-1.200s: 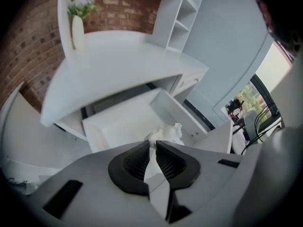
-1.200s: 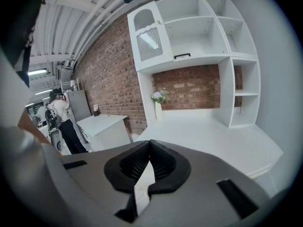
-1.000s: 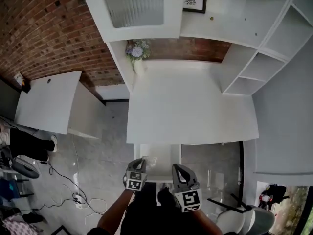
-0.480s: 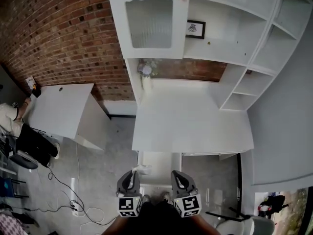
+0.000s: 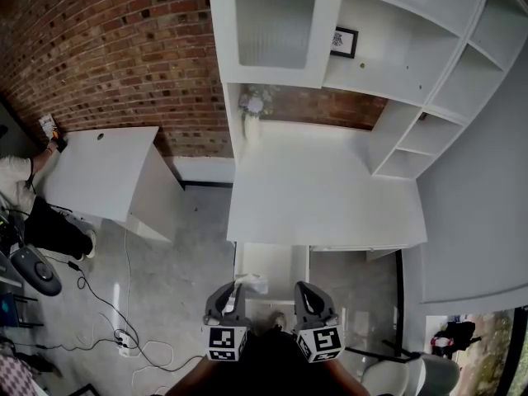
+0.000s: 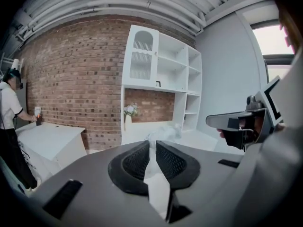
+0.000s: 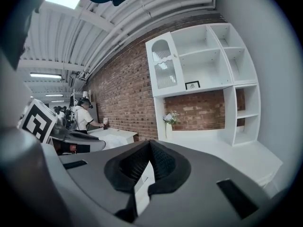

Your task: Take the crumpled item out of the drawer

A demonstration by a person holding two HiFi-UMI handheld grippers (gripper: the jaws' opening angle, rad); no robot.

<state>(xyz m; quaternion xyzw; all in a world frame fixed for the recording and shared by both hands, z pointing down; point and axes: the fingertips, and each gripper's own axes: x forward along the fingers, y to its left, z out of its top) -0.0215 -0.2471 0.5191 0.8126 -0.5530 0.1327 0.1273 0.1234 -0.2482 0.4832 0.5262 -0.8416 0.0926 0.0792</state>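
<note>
Below the white desk (image 5: 322,196), the white drawer (image 5: 241,262) stands pulled out. A crumpled white item (image 5: 252,283) is pinched in my left gripper (image 5: 233,292), which is shut on it at the drawer's front left edge. In the left gripper view the crumpled item (image 6: 165,130) pokes out past the gripper (image 6: 153,144). To the right, my right gripper (image 5: 304,292) hangs in front of the drawer, and in its own view the gripper (image 7: 149,144) is shut with nothing between the pads.
White shelving (image 5: 429,97) and a glass-door cabinet (image 5: 276,27) rise behind the desk, with a flower vase (image 5: 252,110) at the back left. A second white table (image 5: 99,172), a person (image 5: 33,213) and floor cables (image 5: 124,328) lie to the left.
The head view has tilted up and shows more of the cabinet. Both grippers have drawn back toward the body, the left one still holding the crumpled item.
</note>
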